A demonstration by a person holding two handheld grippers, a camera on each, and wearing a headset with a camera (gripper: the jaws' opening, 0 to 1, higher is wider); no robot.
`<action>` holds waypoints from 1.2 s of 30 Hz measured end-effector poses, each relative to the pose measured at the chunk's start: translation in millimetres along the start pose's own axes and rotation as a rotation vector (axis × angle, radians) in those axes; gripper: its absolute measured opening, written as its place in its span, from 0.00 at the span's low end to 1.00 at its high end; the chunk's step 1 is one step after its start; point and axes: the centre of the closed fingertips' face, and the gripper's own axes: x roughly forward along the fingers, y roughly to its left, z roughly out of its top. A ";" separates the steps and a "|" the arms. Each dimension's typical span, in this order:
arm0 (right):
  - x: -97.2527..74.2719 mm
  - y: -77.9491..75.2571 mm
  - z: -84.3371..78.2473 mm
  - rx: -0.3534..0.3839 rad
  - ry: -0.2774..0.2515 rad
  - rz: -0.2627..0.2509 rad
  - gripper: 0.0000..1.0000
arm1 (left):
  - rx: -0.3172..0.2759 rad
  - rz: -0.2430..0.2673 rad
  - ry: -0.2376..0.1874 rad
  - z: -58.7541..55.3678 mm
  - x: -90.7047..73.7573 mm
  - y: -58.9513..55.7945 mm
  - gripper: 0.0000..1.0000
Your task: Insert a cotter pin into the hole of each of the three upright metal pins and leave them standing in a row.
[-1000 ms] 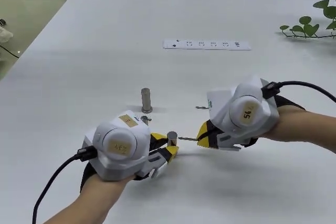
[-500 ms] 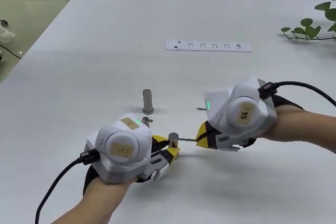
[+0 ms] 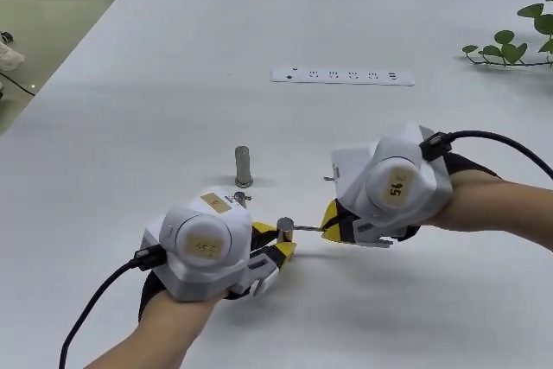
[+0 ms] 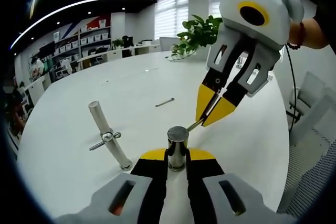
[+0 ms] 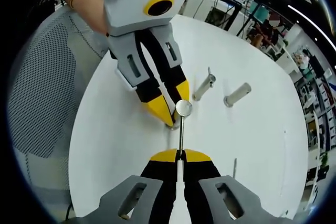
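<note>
- Our left gripper [image 4: 177, 158] is clamped on the metal pin [image 4: 177, 141]. It grips low on the shaft and holds the pin upright on the table [image 3: 173, 84]. We judge this leaves the top, where the hole must be, free and steady for threading.
- We hold the cotter pin [image 5: 180, 132] by its rear end in our right gripper [image 5: 179, 156], jaws closed on it. Most of its length sticks out and points straight at the metal pin's side.
- Its tip meets the metal pin just under the head. We cannot tell whether it is inside the hole.
- We bring the two grippers in from opposite sides, so one can brace against the other's push.
- Just beside our left gripper stands the second pin [image 4: 100, 116] with a fitted cotter pin [image 4: 96, 145] through it. We take that one as finished.
- A little beyond it the third pin [image 3: 243, 166] stands upright, bare as far as we can see.
- One spare cotter pin [image 4: 165, 102] lies flat on the table near our right gripper, likely waiting for the third pin.
- Well apart, a power strip [image 3: 342, 75] and a plant [image 3: 518, 41] sit towards the far side of the table.
</note>
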 end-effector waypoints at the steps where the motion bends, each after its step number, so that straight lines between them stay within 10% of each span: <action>1: -0.4 0.0 0.6 0.000 -0.001 0.000 0.00 | 0.000 0.000 0.000 0.0 0.0 0.0 0.10; 36: -0.3 -1.5 28.7 -0.009 -0.088 -0.019 0.00 | -0.024 0.010 -0.003 -0.9 0.4 1.2 0.10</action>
